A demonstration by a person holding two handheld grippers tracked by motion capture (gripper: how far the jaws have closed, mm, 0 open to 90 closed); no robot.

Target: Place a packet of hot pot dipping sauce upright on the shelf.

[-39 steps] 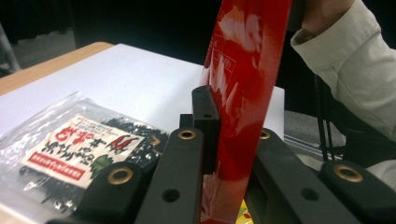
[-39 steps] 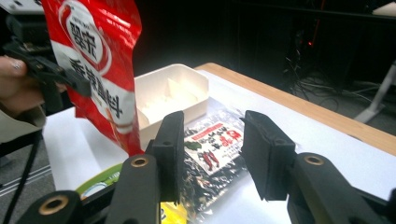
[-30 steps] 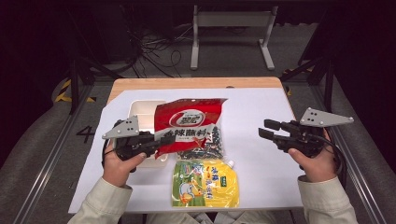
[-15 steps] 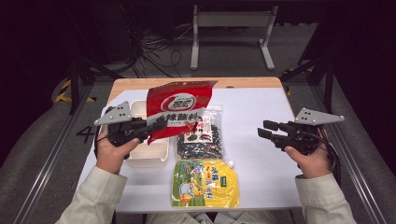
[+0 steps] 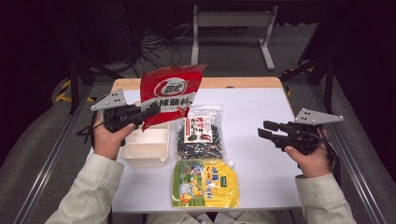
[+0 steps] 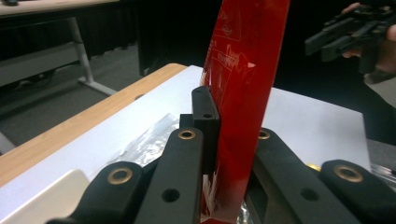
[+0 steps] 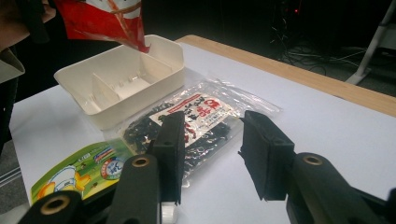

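On the left, my left gripper (image 5: 140,117) has its jaws clamped tight on the lower edge of the red sauce pouch (image 5: 170,95), pinching the thin film flat between the pads; the left gripper view shows the pouch (image 6: 243,84) standing edge-on and upright between them. I hold it by the bottom edge so it hangs clear of the surface (image 5: 261,112) and sits right above the white bin (image 5: 145,148), which I judge is where it is meant to go. In the right gripper view the pouch's lowest corner (image 7: 140,44) hovers just over the bin's far rim (image 7: 161,46), not yet inside.

The bin itself has a thin divider splitting it into compartments, and both look empty.

Just right of the bin lies the clear bag of dark dried goods (image 5: 201,133), flat, touching the bin's side. Near of it lies the yellow-green spout pouch (image 5: 205,182), also flat. Both wait within easy reach, probably for the same bin.

On the far right, my right gripper (image 5: 267,130) hovers above the surface with jaws partly open and nothing between them, parked well apart from the bags.
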